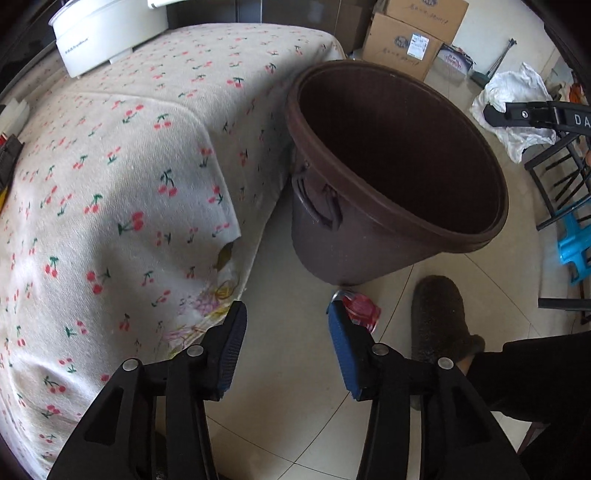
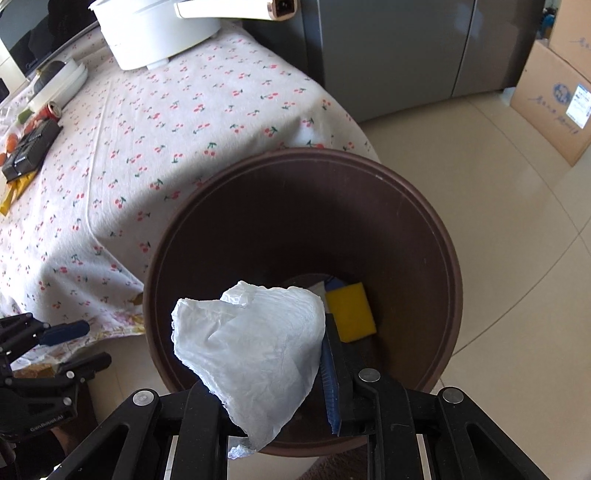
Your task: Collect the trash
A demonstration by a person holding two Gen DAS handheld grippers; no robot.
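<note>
A brown plastic bin (image 1: 332, 251) stands on the tiled floor against the table's corner. My right gripper (image 2: 266, 350) hangs over the bin's mouth (image 2: 436, 229), shut on a crumpled white tissue (image 2: 251, 339) that hides its left finger. A yellow sponge (image 2: 351, 312) lies at the bottom of the bin. My left gripper (image 1: 286, 308) points down at the floor beside the bin, open, with nothing between its fingers. Just behind its right fingertip a crushed red can (image 1: 362, 310) lies on the floor at the bin's foot. The left gripper (image 2: 70, 345) also shows at the right wrist view's left edge.
The table with the cherry-print cloth (image 1: 129, 166) fills the left, carrying a white appliance (image 2: 155, 33) and small items (image 2: 33, 144) at its far side. A person's slippered foot (image 1: 439, 321) stands right of the can. Cardboard boxes (image 1: 406, 40), a blue stool (image 1: 576, 243) and a dark chair frame (image 1: 561, 177) lie beyond.
</note>
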